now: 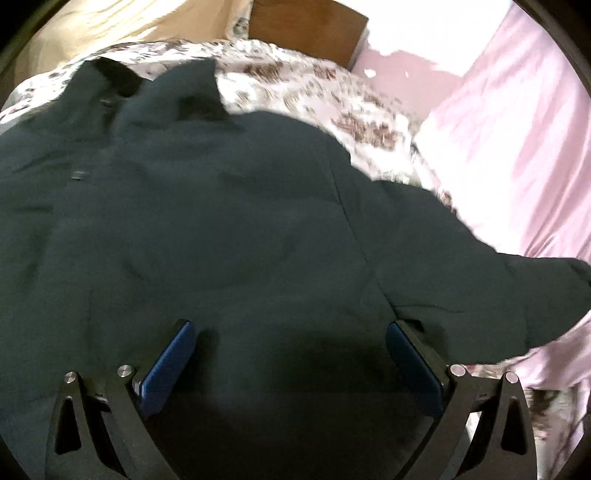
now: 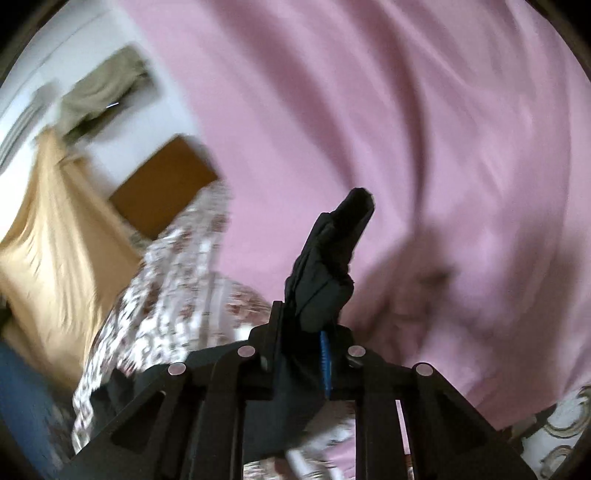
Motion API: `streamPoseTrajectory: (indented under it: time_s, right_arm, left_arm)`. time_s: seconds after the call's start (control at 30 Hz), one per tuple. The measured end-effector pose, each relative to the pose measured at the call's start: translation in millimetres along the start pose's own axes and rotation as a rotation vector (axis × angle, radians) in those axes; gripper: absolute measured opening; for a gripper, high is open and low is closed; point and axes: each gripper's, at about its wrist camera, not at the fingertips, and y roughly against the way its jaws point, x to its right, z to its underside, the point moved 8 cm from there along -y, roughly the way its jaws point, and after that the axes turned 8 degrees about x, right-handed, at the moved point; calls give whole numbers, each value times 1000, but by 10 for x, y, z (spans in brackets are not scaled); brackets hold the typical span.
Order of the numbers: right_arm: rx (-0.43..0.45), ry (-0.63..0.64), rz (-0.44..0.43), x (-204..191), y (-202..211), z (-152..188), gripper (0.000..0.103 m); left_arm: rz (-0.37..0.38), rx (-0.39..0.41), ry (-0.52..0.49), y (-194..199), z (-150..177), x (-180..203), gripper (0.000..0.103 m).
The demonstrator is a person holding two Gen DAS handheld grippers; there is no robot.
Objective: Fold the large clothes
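A large dark green jacket [image 1: 221,221] lies spread on the bed and fills most of the left wrist view, its collar at the far left and one sleeve [image 1: 498,295] stretching right. My left gripper [image 1: 290,326] hovers open just above the jacket's near part, its blue pads [image 1: 170,358] wide apart with only flat cloth below them. In the right wrist view my right gripper [image 2: 317,306] is shut on a bunched piece of the dark jacket cloth [image 2: 332,251], which sticks up and forward from between the jaws, lifted above the bedding.
A floral bedspread [image 1: 295,74] and a pink sheet [image 1: 517,129] lie under and beside the jacket. A brown wooden cabinet [image 1: 306,29] stands behind the bed, with beige fabric [image 1: 74,29] to its left. The pink sheet [image 2: 406,110] fills the right wrist view.
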Motion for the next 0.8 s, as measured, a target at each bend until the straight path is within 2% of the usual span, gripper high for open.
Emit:
streamPoseTrajectory:
  time_s: [0.07, 0.17, 0.23, 0.27, 0.33, 0.37, 0.43, 0.57, 0.67, 0.8]
  right_arm:
    - [33, 92, -55, -481, 132, -46, 15]
    - [54, 202, -141, -1158, 291, -10, 15]
    - [53, 261, -203, -1602, 368, 102, 15]
    - [51, 281, -222, -1705, 456, 140, 15]
    - [39, 356, -282, -2214, 497, 333, 15]
    - [35, 381, -304, -2334, 601, 409, 15]
    - [18, 434, -354, -2705, 658, 655, 14]
    - [-18, 513, -426, -3184, 901, 1150, 14]
    - [-77, 549, -481, -3529, 957, 1676, 14]
    - [-190, 566, -532, -3892, 887, 2507, 14]
  left_arm:
    - [20, -1, -4, 252, -65, -115, 103]
    - [4, 8, -27, 662, -136, -367, 103]
    - [-22, -9, -19, 889, -155, -576, 103]
    - [-33, -19, -6, 986, -163, -676, 103]
    - [-39, -27, 29, 1208, -187, -908, 103]
    - [-37, -24, 47, 1313, -205, -1022, 103]
    - [-37, -15, 87, 1520, -244, -1281, 103]
    - [-43, 14, 142, 1857, -254, -1736, 103]
    - [-38, 15, 213, 2047, -177, -2085, 103]
    - [16, 34, 299, 2214, -81, -2425, 103]
